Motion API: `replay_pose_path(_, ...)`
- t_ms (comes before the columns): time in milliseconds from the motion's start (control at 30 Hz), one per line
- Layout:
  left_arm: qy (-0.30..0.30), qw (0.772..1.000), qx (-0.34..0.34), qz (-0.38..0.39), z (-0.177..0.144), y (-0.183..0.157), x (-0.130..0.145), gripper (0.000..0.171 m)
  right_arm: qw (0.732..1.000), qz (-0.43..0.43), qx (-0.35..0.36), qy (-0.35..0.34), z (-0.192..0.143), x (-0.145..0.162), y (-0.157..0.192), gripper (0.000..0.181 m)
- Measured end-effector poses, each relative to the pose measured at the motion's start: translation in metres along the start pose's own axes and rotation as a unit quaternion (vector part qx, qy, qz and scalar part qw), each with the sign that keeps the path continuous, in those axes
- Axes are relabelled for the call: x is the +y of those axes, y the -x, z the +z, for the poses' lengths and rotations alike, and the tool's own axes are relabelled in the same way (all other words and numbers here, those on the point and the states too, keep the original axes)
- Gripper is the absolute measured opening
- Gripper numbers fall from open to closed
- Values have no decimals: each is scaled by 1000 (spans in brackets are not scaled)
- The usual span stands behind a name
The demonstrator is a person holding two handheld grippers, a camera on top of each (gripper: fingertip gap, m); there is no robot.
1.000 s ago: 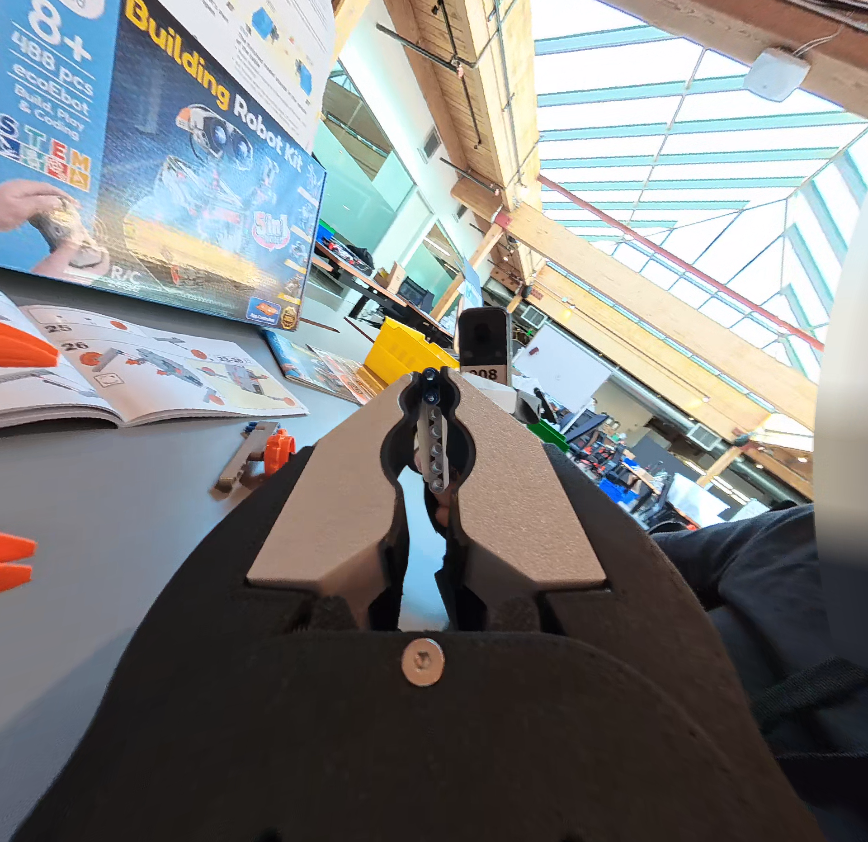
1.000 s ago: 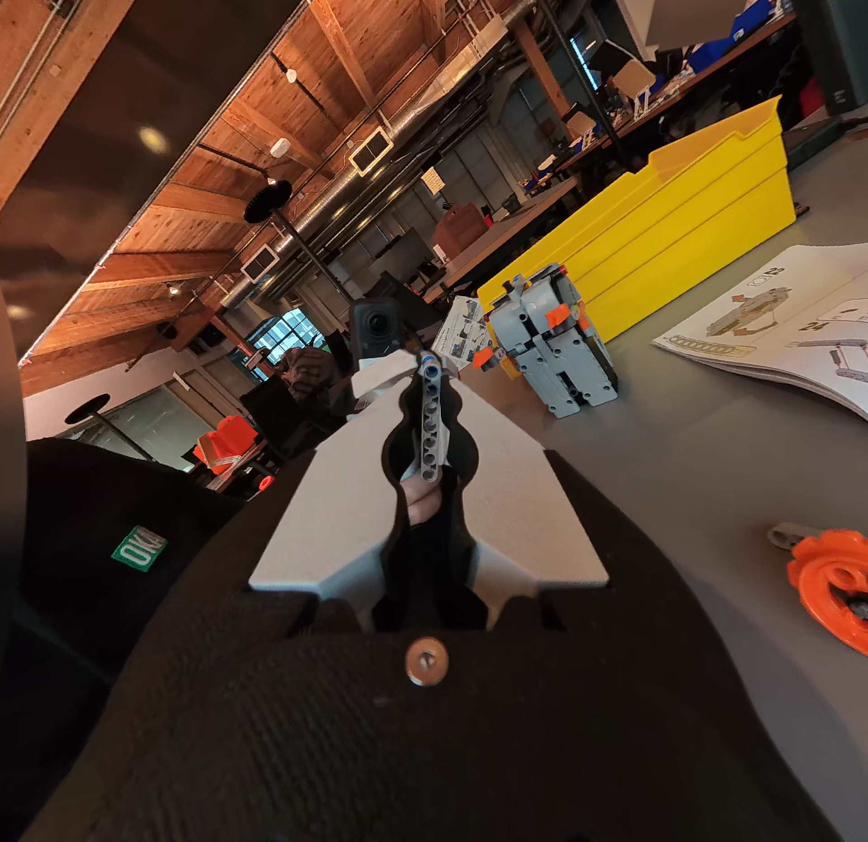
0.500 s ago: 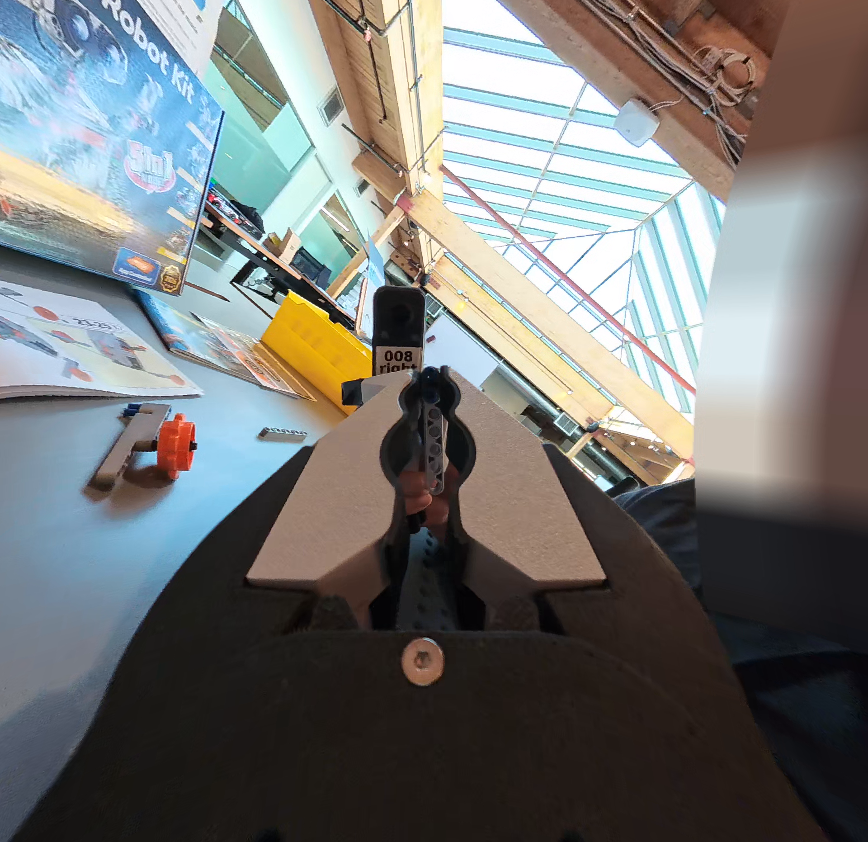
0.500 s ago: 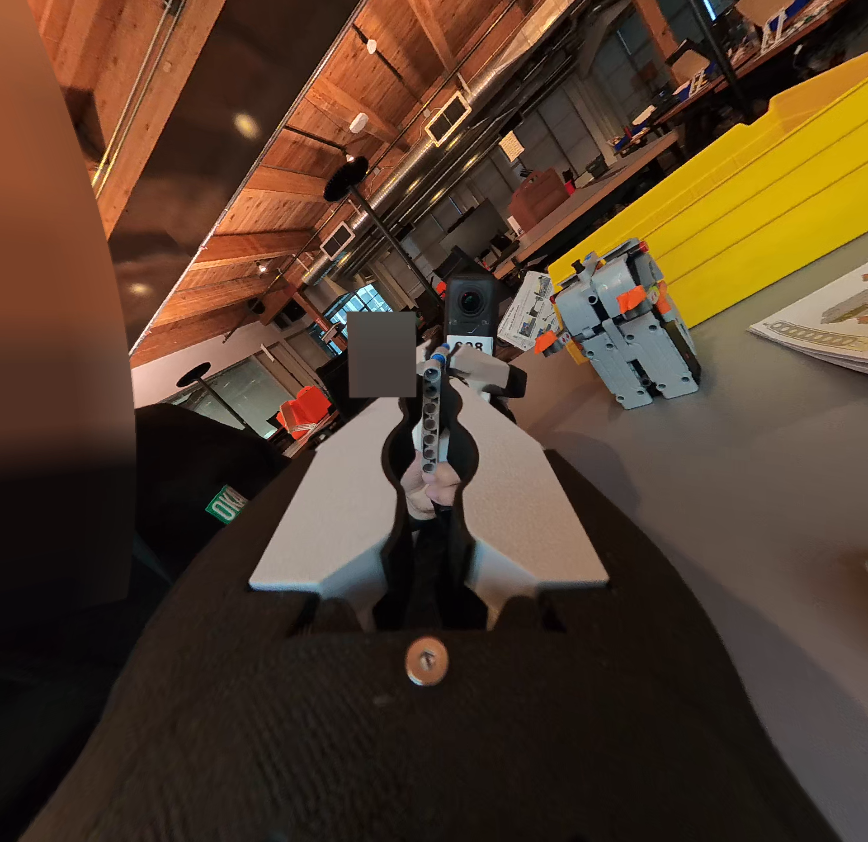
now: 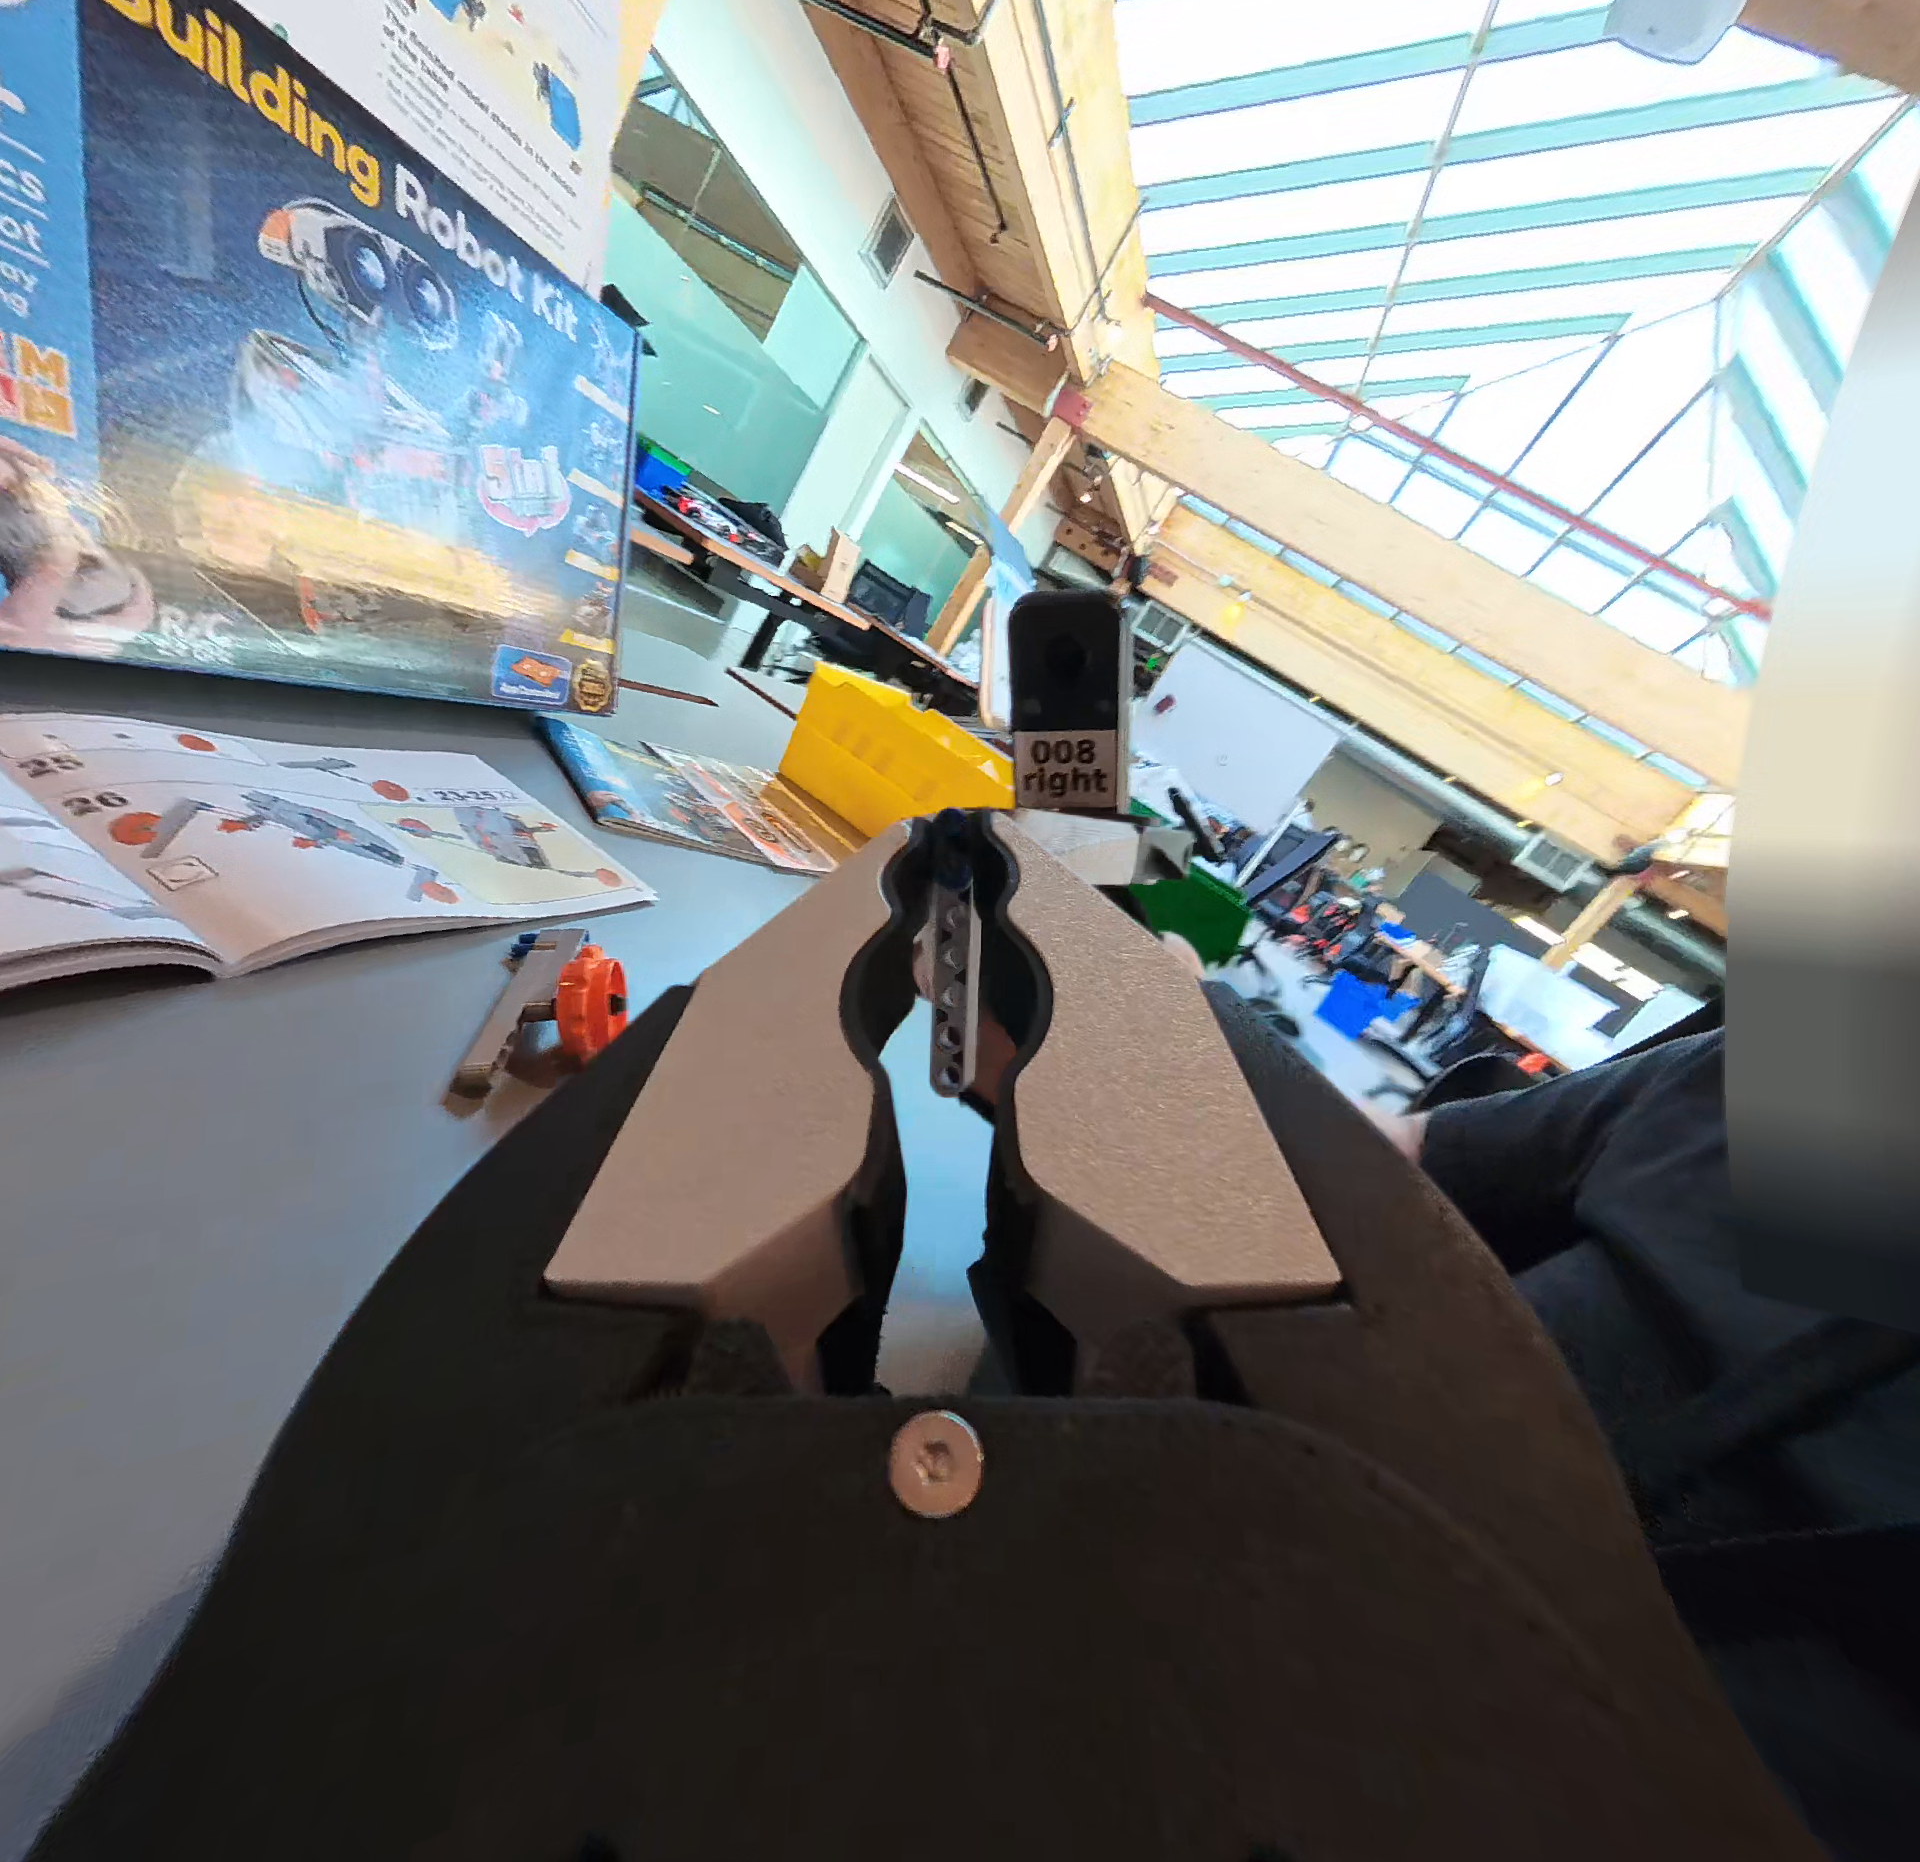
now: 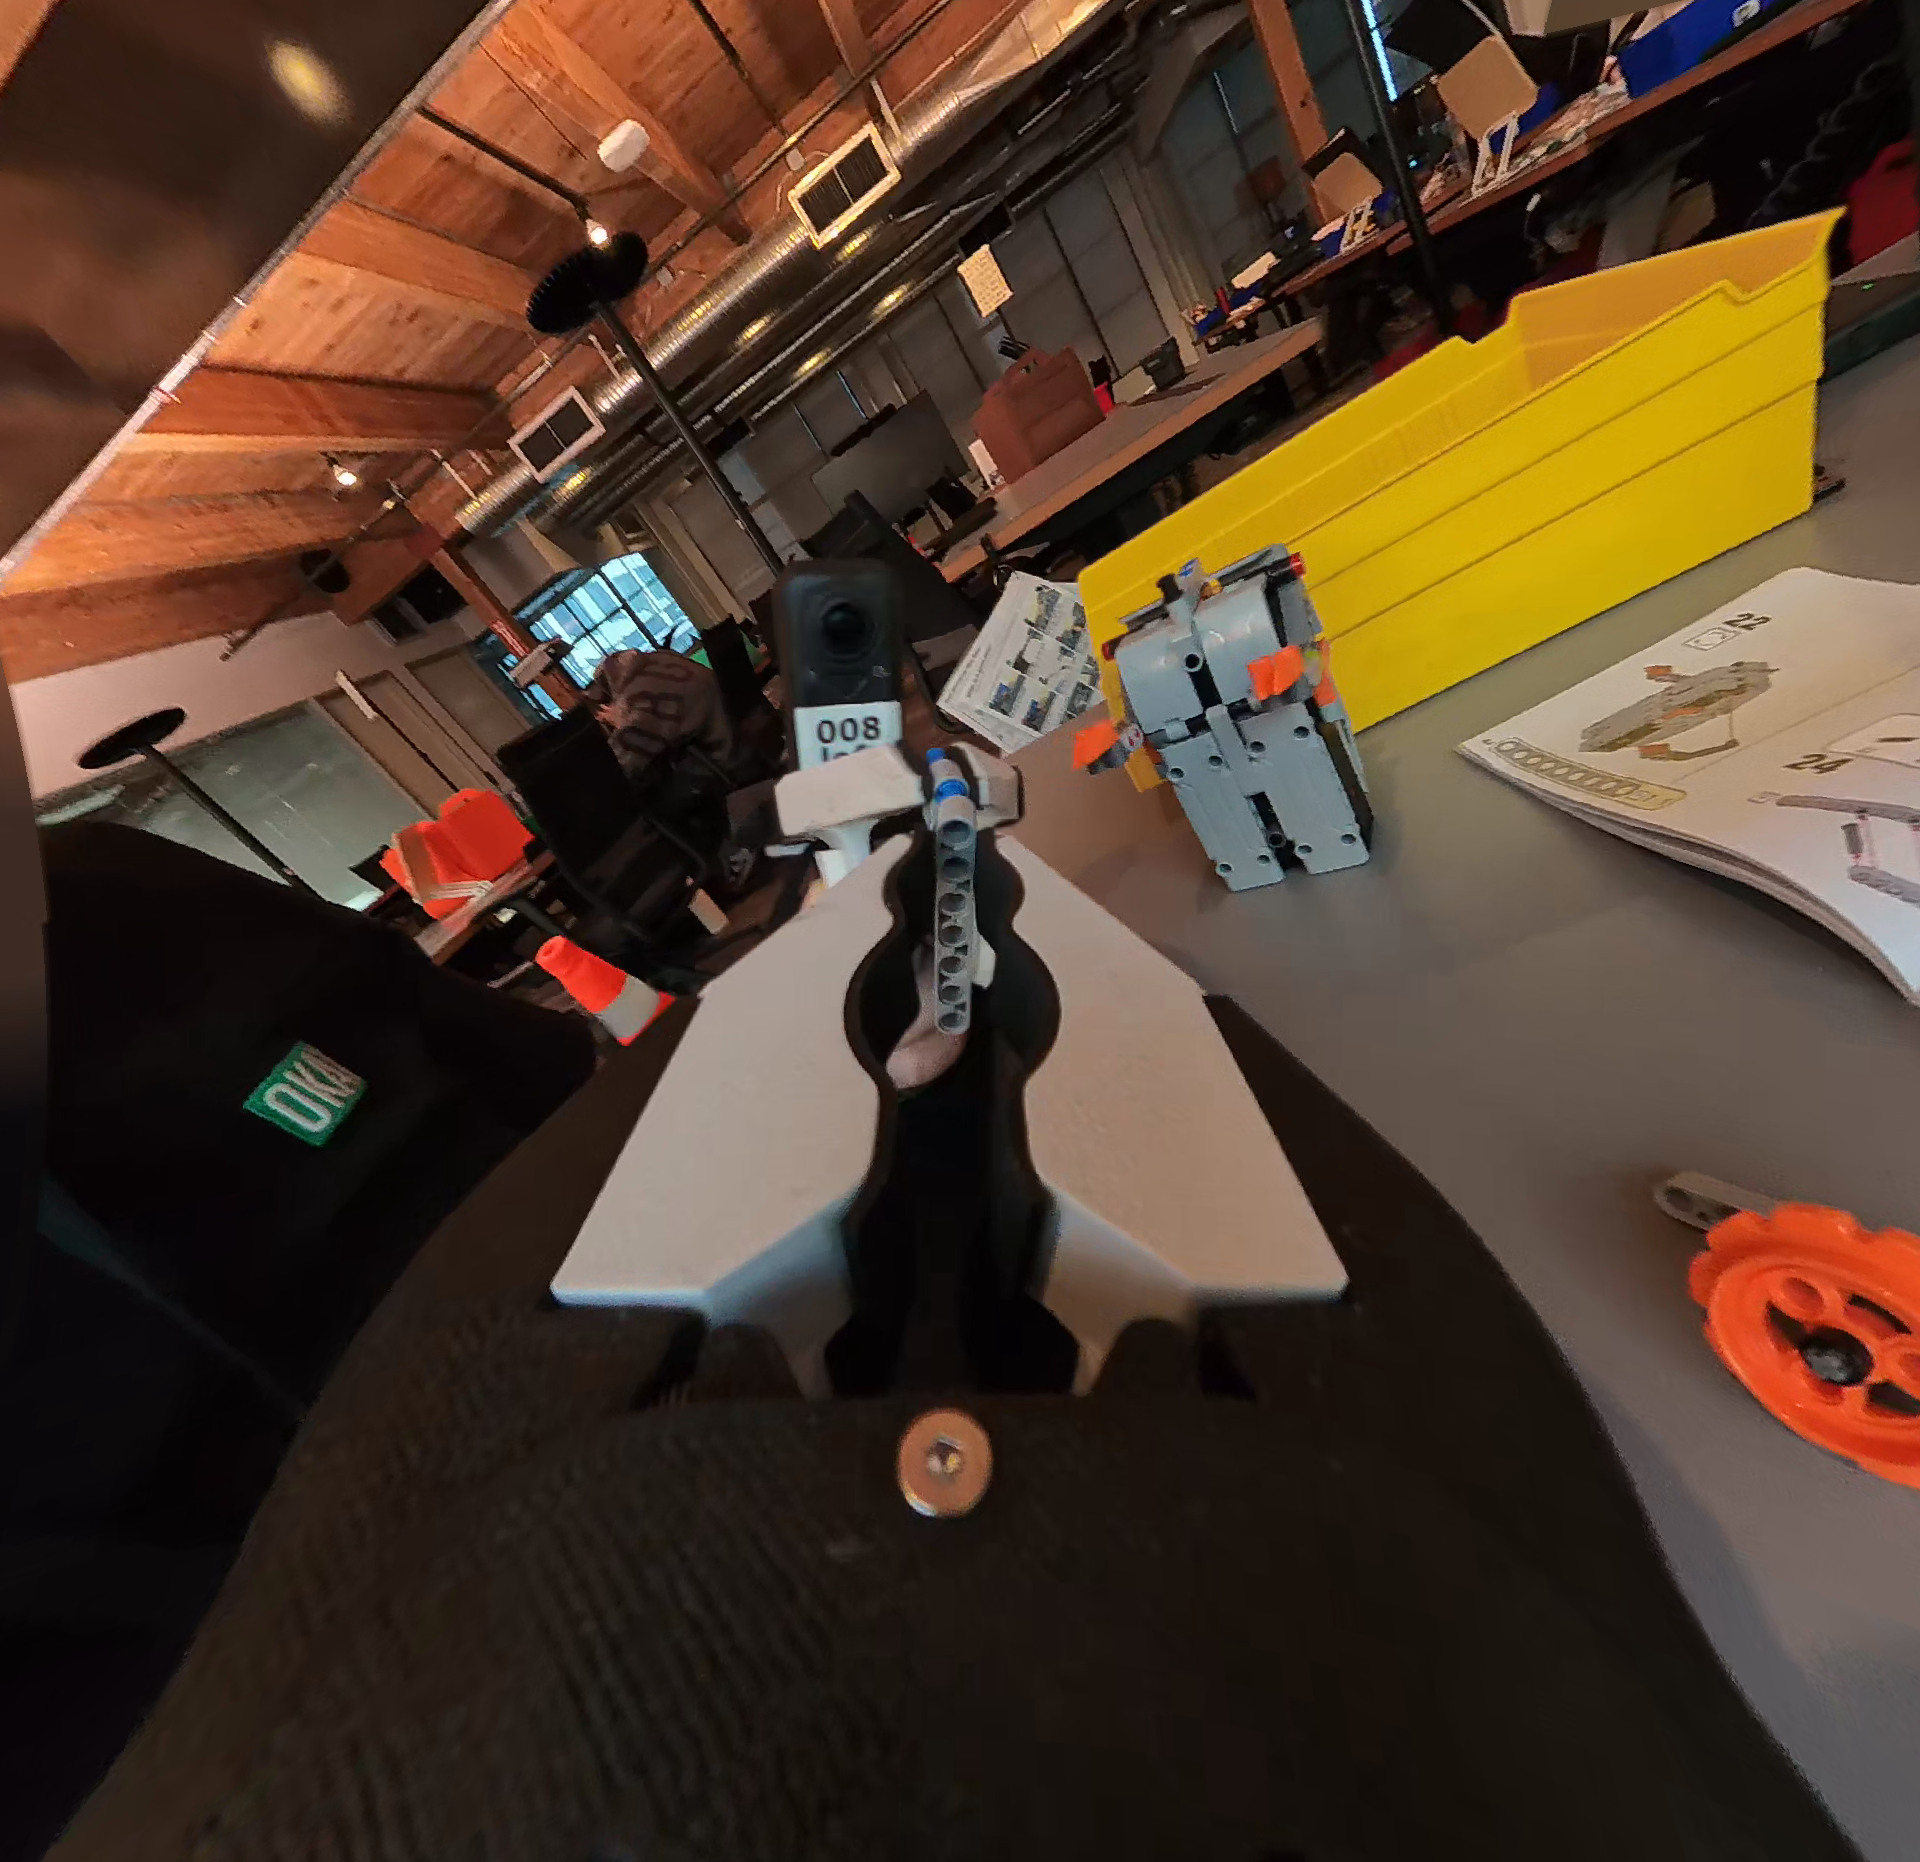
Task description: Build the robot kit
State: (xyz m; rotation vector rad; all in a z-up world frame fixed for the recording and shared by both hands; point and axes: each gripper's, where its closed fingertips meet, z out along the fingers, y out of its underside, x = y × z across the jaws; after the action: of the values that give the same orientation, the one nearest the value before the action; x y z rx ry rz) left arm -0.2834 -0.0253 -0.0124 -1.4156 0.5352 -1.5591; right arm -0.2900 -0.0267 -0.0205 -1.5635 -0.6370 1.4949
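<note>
Both the left gripper (image 5: 951, 856) and right gripper (image 6: 951, 856) clamp one slim grey perforated plastic beam (image 5: 954, 991), tips facing, steadying it aloft; orange toothed wheel (image 6: 1818, 1334) at 4 o'clock.

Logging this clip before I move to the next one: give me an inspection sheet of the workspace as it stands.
Surface: grey table, matte.
Job's things: grey holed beam with a blue pin at its far end, gripped by both tools.
Clutter: grey block model, yellow bin, open instruction booklet, kit box, orange wheel on a grey beam.
Grippers: left tool and right tool shut on the beam, facing each other.
Cables: nothing seen.
Surroundings: workshop, wooden beams, skylight, other benches.
</note>
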Motion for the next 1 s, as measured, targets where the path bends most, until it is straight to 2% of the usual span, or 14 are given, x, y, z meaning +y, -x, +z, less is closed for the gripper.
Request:
replay_pose_path(100,6,999,-28,45,1,-1,1,6,999,-27,21,5,0,1,-2,5)
replay_pose_path(200,7,998,-31,54,0,-1,1,6,999,-37,23,7,0,1,-1,5)
replay_pose_path(533,48,992,75,-85,-4,-10,12,6,996,-42,-39,65,-4,13,9,4)
replay_pose_path(767,67,991,74,-88,-2,-6,19,6,995,-14,-58,84,-7,18,8,4)
replay_pose_path(1000,94,995,25,-20,-2,3,27,6,991,-68,-7,112,-7,24,-2,4)
